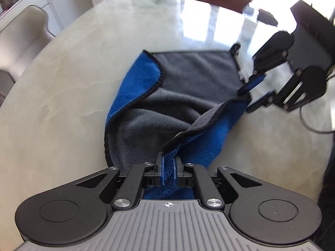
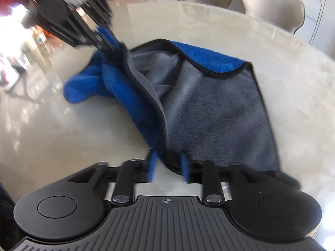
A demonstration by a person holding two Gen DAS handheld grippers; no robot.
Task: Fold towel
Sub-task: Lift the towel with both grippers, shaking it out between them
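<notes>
A towel, blue on one side and grey on the other with black trim, lies partly folded on the pale table. It also shows in the right wrist view. My left gripper is shut on a bunched blue corner of the towel and lifts it; in the right wrist view it is at the towel's far left. My right gripper is open, its blue fingertips either side of the towel's near corner. In the left wrist view the right gripper sits at the towel's right edge.
The glossy round table has bare surface around the towel. Beige chairs stand behind it, another at the left. A black cable trails near the right gripper.
</notes>
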